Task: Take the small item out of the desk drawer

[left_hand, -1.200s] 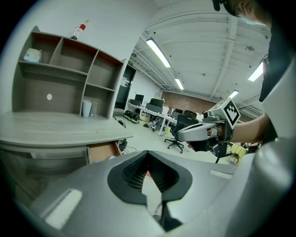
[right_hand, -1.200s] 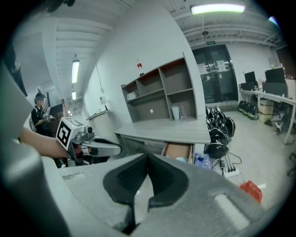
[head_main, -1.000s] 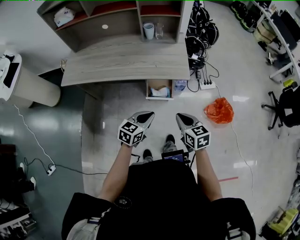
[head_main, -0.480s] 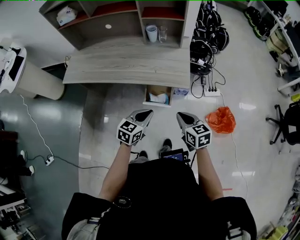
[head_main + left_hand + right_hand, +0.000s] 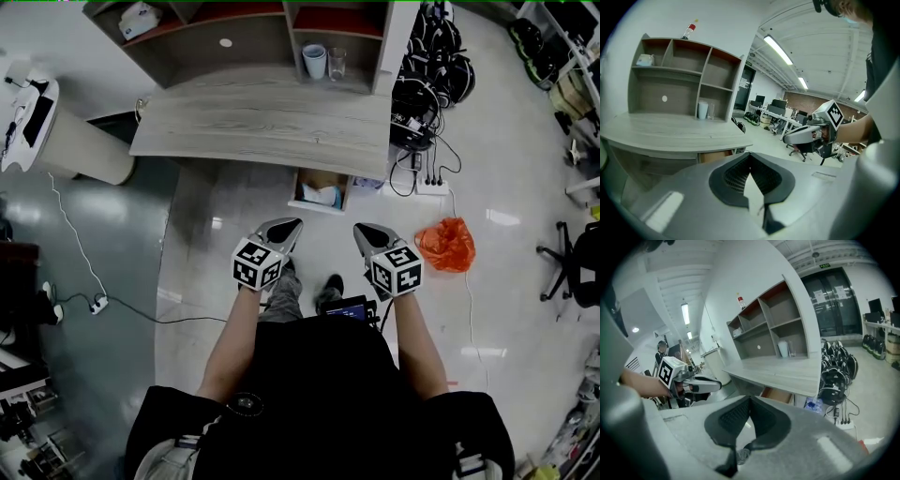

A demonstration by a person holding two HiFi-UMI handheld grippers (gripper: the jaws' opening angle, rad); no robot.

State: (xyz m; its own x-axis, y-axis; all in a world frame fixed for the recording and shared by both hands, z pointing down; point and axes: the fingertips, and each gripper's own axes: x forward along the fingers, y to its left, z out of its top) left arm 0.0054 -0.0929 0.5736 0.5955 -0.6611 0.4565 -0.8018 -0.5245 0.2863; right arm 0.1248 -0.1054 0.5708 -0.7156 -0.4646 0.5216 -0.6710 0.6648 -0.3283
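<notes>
Grippers are held side by side low over the glossy floor, in front of a grey wooden desk [image 5: 253, 122], and both are pointed toward it with a slight downward tilt. The left gripper [image 5: 287, 224] is clenched: in the left gripper view its dark ribbed pads are seen meeting at the tip, and nothing is caught between them. The right gripper [image 5: 362, 229] is likewise clenched and empty, its jaws drawn together in the right gripper view. Neither gripper is touching anything, and each can be seen from the other's camera, carried in a bare hand. The drawer [image 5: 311, 180] is found under the right end of the desk, already pulled out, with its brown inside exposed to the head view. The small item [image 5: 324, 195], white with a bluish part, is lying inside the drawer toward its right side; what it is cannot be made out. The drawer is well apart from both grippers, ahead of them and roughly between their lines. On the desk a hutch of open shelves [image 5: 187, 42] is set, and in its lower right compartment a pale cup [image 5: 315, 60] and a clear glass [image 5: 337, 63] are stood side by side. On the floor to the right an orange bag [image 5: 446, 246] is lying, near a white power strip [image 5: 431, 186] with cables plugged in, and a heap of black helmets [image 5: 427, 66] is stacked beside the desk's right end.
</notes>
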